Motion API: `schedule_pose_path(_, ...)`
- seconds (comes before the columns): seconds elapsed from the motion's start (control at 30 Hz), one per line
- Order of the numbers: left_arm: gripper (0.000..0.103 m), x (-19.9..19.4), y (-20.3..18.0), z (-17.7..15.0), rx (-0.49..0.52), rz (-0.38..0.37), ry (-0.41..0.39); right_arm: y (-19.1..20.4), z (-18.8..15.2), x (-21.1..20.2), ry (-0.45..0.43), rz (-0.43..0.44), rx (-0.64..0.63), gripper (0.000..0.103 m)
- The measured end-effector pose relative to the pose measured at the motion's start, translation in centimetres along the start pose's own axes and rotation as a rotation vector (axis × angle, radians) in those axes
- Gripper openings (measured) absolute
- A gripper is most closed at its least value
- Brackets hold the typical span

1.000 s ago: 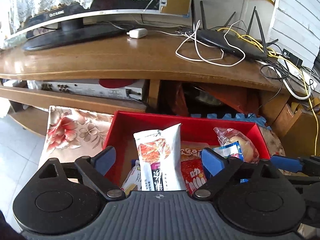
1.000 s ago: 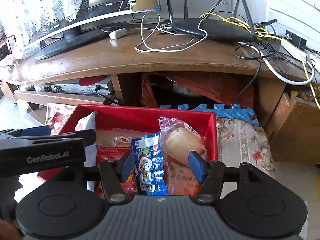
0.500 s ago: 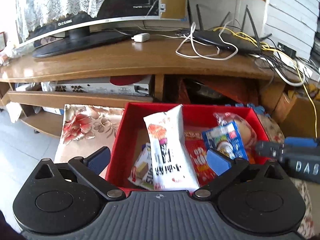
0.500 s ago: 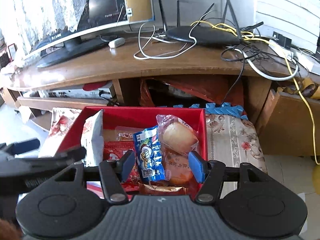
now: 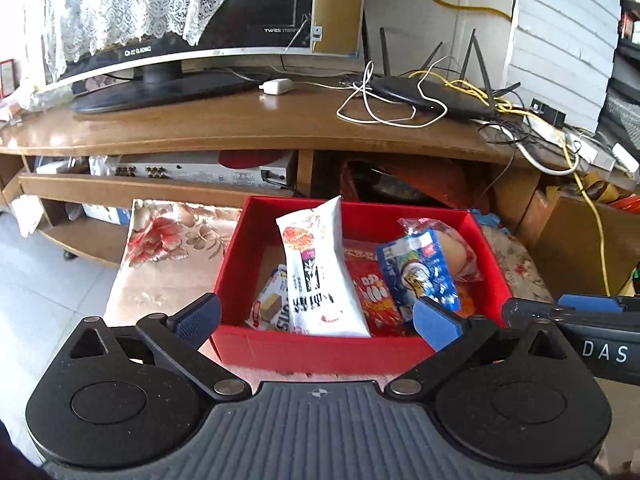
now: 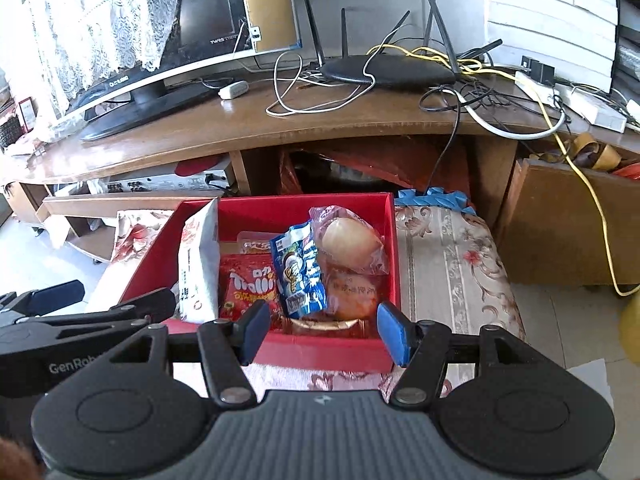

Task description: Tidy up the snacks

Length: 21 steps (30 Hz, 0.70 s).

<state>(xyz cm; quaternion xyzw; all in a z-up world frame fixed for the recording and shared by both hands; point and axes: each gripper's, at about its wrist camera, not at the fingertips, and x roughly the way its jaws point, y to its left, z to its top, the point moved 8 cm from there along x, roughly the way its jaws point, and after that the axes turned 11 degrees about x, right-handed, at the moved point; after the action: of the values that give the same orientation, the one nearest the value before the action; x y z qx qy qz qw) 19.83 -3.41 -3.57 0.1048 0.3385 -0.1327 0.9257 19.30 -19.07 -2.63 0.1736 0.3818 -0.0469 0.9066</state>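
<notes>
Several snack packets fill the red box: a white packet leans upright at nine o'clock, a blue packet and a wrapped bun at three o'clock. The left tongs and right tongs hang apart, empty, at six o'clock. Packing appears complete; perhaps straightening remains. Floral cloth lies beneath.

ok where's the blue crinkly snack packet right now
In both wrist views the blue crinkly snack packet stands propped inside the red cardboard box, right of centre, between the red Trolli bag and the clear-wrapped bun.
</notes>
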Motion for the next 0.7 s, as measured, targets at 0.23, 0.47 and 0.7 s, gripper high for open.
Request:
schedule_pose_path(0.23, 0.103, -2.2, -0.7, -1.6, 0.020, -0.029, 0.003, -0.4, -2.0, -2.4, -0.004, 0.014, -0.007, 0.067)
schedule_pose_path(0.47, 0.103, -3.8, -1.4, -3.4, 0.061, -0.003, -0.005, -0.8, -4.4, -3.9, 0.011, 0.020, -0.016, 0.067)
schedule_pose_path(0.7, 0.103, -5.1, -1.5, -4.8, 0.075, 0.034, -0.015, -0.9, -6.1, -4.7, 0.025, 0.015, -0.029, 0.067)
